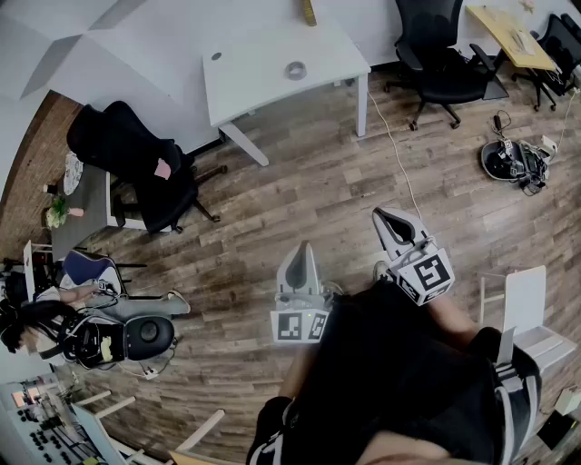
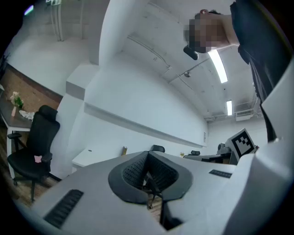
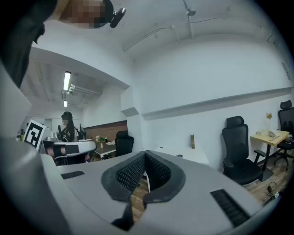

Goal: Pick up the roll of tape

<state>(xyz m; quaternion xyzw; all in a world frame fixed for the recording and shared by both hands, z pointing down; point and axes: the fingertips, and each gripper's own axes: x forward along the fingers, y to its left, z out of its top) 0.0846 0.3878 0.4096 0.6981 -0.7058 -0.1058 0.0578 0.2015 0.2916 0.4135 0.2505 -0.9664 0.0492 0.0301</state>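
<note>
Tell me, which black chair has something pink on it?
The black chair at the left of the head view, left of the white table. A pink thing sits on it; the two black chairs at the upper right show none.

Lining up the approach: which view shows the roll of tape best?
Head view: the roll of tape lies in plain sight on the white table. Right gripper view shows it as a distant speck; left gripper view doesn't show it.

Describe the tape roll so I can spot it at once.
Look at the white table at the top of the head view. The roll of tape is the small grey ring lying flat right of its middle. It is the only ring there, unlike the slim yellowish object at the far edge.
</note>
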